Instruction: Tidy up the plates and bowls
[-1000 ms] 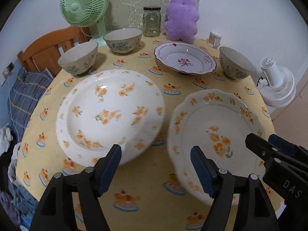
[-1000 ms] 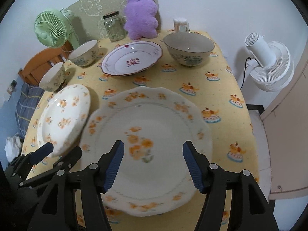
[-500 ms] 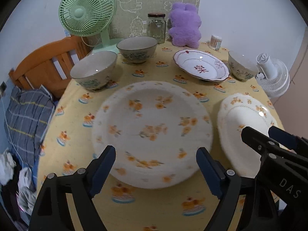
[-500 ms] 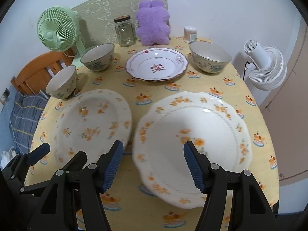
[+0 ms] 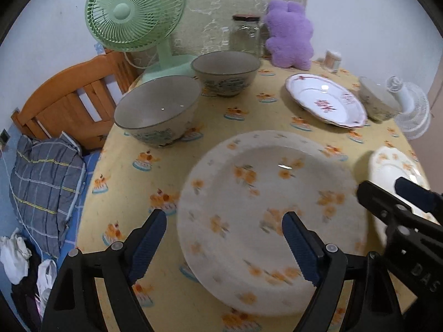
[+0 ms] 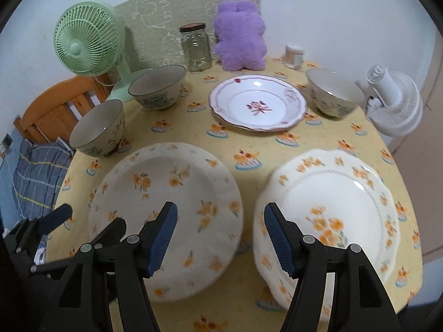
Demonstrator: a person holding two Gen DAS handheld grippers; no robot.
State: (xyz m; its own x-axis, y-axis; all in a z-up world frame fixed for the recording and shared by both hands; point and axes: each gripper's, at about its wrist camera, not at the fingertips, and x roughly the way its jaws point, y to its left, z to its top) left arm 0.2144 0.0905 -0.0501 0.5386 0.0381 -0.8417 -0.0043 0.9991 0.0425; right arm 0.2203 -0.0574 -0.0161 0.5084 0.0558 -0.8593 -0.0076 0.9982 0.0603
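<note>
Yellow cloth printed with little cakes covers the round bench point(image 6: 249, 141), which stands against a pale wall. From left to right across the right wrist view: a green fan point(image 6: 83, 47) at the back edge, two patterned bowls point(image 6: 98, 127) point(image 6: 157, 87), a glass jar point(image 6: 196, 47), a purple plush toy point(image 6: 239, 36), a red-trimmed plate point(image 6: 257, 106), a third bowl point(image 6: 333, 95), and a white fan point(image 6: 396, 105) past the edge. Nearest the cameras lie two orange-flowered plates, the round one point(image 6: 169, 207) on the left and the scalloped one point(image 6: 332, 215) on the right, just beside each other and not stacked.

Nothing has been gathered yet, so this looks like the approach to a first pick. Stacking the two flowered plates seems the natural start; that calls for one set of fingers to drop to a rim and close across its thin edge.

The left gripper point(image 5: 224, 246) has its fingers spread wide, hovering over the near left edge of the round plate, pinching nothing. The right gripper point(image 6: 218, 238) is also spread, hanging over the gap between the two plates, one finger above each rim; whether either pad grazes china I cannot tell, but it grips nothing.
</note>
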